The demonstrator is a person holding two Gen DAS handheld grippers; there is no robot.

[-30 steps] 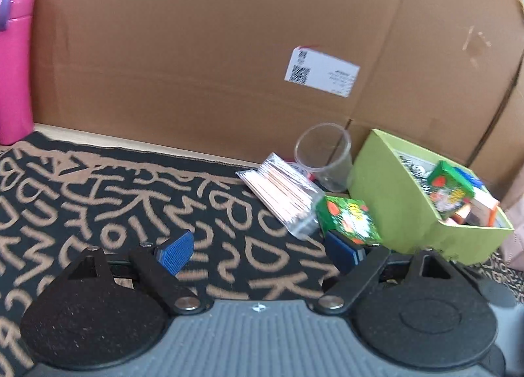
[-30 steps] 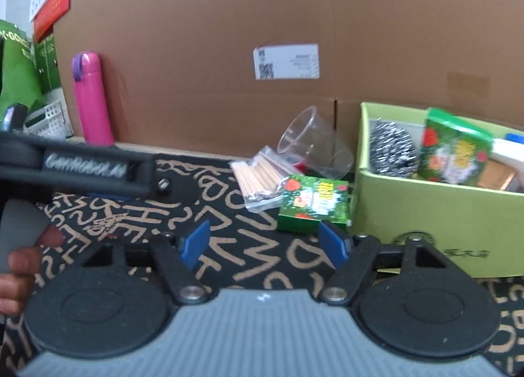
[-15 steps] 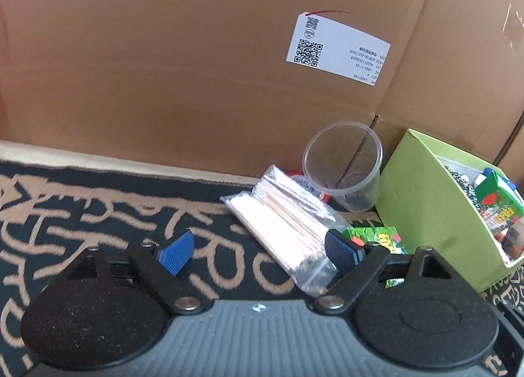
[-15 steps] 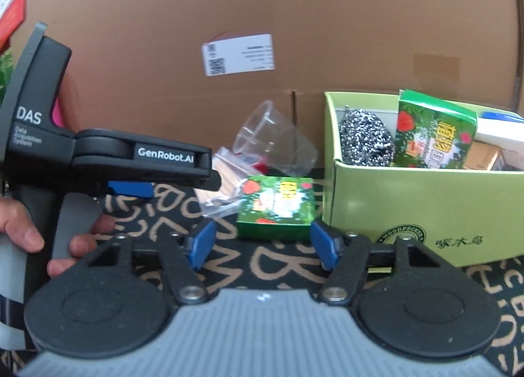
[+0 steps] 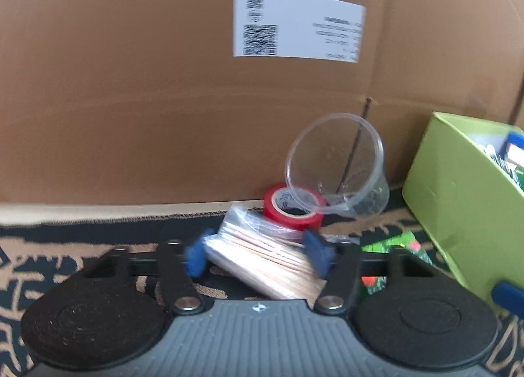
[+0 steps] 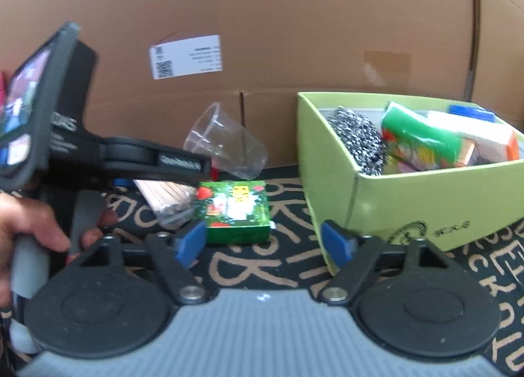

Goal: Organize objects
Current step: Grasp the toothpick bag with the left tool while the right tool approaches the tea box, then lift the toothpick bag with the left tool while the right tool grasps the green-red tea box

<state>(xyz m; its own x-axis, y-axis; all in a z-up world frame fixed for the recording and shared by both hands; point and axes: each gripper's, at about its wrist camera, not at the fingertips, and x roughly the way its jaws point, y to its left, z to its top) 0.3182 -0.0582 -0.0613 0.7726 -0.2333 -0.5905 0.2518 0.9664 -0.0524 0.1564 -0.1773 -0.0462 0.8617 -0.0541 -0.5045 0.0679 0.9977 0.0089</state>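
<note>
The left gripper (image 5: 258, 257) tilts down, jaws closing around the toothpick packet (image 5: 262, 262), reached since a second ago; right gripper (image 6: 263, 242) hovers, jaws opening, empty.

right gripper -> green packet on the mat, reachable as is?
Probably yes. The green packet lies flat on the mat just ahead of the right gripper, whose jaws are opening with nothing between them. The left gripper sits further left, over the stick bag, clear of that path.

left blue pad (image 5: 195, 260): blurry | stick bag (image 5: 262, 265): near end hidden under gripper | green box (image 5: 458, 223): cut off right of fingers
</note>
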